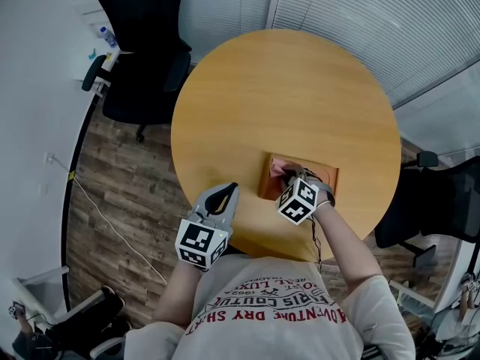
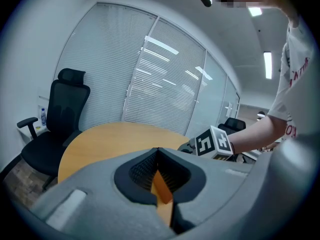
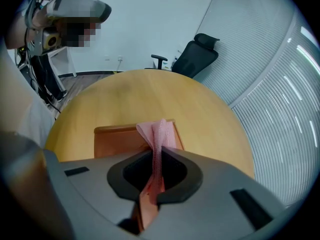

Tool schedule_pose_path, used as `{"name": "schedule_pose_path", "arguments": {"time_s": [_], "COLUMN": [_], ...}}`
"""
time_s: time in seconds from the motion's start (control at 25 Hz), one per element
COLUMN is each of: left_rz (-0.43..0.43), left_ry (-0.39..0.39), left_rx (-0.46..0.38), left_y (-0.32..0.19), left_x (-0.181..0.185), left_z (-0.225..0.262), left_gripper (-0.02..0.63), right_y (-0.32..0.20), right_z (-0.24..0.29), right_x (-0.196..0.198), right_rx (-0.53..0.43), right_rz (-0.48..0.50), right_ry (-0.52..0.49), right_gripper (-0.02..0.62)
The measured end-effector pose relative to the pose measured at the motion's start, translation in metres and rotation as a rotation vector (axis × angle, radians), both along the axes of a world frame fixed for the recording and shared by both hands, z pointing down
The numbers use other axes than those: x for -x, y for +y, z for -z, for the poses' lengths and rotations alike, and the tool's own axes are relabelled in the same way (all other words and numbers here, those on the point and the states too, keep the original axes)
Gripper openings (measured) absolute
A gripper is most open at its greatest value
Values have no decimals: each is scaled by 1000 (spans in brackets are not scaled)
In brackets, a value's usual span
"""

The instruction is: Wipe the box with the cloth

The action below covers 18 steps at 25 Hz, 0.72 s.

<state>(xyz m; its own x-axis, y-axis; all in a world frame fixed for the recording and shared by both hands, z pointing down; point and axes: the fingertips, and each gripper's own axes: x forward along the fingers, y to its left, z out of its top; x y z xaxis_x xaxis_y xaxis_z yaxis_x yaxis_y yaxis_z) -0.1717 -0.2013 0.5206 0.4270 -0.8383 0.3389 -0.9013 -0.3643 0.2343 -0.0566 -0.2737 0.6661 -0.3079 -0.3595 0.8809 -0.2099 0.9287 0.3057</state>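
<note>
Right gripper point(image 3: 159, 156): clamped on pink cloth point(image 3: 160, 131), cloth lying on top of brown box point(image 3: 117, 140) on round tabletop point(image 1: 285, 88). Left gripper point(image 2: 158, 154): jaws together, nothing between, held near box at tabletop's near edge.

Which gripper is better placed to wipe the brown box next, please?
The right gripper: its jaws are shut on the pink cloth, directly over the box. The left gripper is shut and empty, held at the near edge of the table, away from the box.
</note>
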Motion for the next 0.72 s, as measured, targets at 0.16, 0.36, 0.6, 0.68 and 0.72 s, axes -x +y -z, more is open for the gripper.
{"name": "schedule_pose_path", "arguments": {"time_s": [0.16, 0.36, 0.6, 0.68, 0.72], "left_rz": [-7, -27, -33, -36, -36], "left_ry": [-4, -8, -9, -10, -9], "left_rx": [-2, -3, 3, 6, 7], "left_y": [0, 4, 10, 14, 16], "left_x": [-5, -11, -9, -8, -7], "left_z": [1, 3, 2, 1, 1], "left_gripper": [8, 9, 9, 9, 9], "right_y": [11, 24, 39, 43, 46], "right_z": [-1, -1, -1, -1, 0], "right_x": [-2, -3, -8, -9, -9], "right_rx": [5, 33, 11, -2, -4], "right_rz": [6, -10, 5, 16, 21], "right_ry": [-2, -8, 17, 33, 39], "right_gripper": [31, 31, 31, 31, 31]}}
